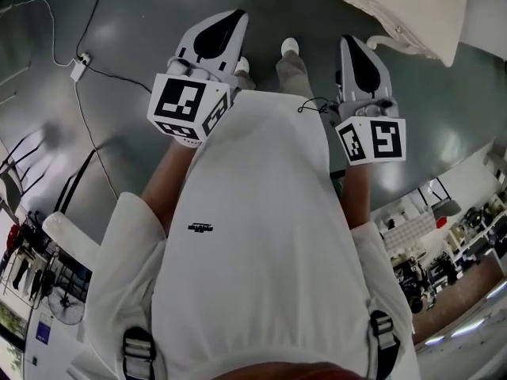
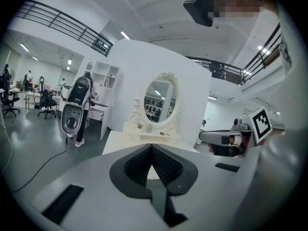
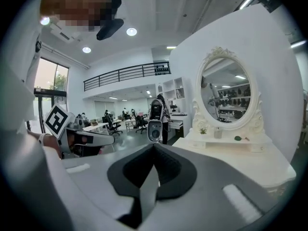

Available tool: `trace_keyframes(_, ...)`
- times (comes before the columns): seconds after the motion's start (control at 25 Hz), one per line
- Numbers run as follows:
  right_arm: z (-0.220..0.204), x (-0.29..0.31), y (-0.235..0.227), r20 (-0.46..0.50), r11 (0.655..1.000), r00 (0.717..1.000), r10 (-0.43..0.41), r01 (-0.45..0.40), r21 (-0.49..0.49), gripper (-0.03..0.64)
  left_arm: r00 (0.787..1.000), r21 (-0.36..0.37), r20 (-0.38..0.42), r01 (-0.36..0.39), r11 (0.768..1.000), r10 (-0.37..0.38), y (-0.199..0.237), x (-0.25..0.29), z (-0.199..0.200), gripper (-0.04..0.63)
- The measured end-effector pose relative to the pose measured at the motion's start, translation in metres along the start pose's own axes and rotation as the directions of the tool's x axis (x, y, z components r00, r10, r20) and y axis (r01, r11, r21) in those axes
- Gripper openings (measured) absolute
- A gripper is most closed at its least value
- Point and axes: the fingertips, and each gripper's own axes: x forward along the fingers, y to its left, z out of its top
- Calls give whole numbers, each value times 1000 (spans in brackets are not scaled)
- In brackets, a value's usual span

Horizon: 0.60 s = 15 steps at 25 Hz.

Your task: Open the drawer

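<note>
A white dressing table [image 2: 126, 141] with an oval mirror [image 2: 160, 101] stands ahead of me; it also shows in the right gripper view, dressing table [image 3: 240, 159], and its edge [image 1: 380, 14] lies at the top of the head view. No drawer front shows in any view. My left gripper [image 1: 226, 16] and right gripper [image 1: 353, 43] are held side by side in front of the white shirt, short of the table. The left gripper [image 2: 152, 147] has its jaws together with nothing between them. Likewise the right gripper [image 3: 154, 146] is shut and empty.
Small items sit on the table's shelf [image 3: 226, 139] under the mirror. A person with a grey device [image 2: 73, 110] stands to the left beyond the table. A cable and plug [image 1: 79, 66] lie on the grey floor. Desks and office chairs [image 2: 47, 103] fill the far room.
</note>
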Motion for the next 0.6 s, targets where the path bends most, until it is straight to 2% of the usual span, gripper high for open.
trace_keyframes(0.28,19,21,-23,29,993,993,117,-116,-29,11,997,-3,19,-81,997,81,-12,19,10,8)
trace_keyframes(0.6,25,32,-76,21,979,979,200,-199,-49,11,990,-10,33,-137,991,137,-36,67,18,8)
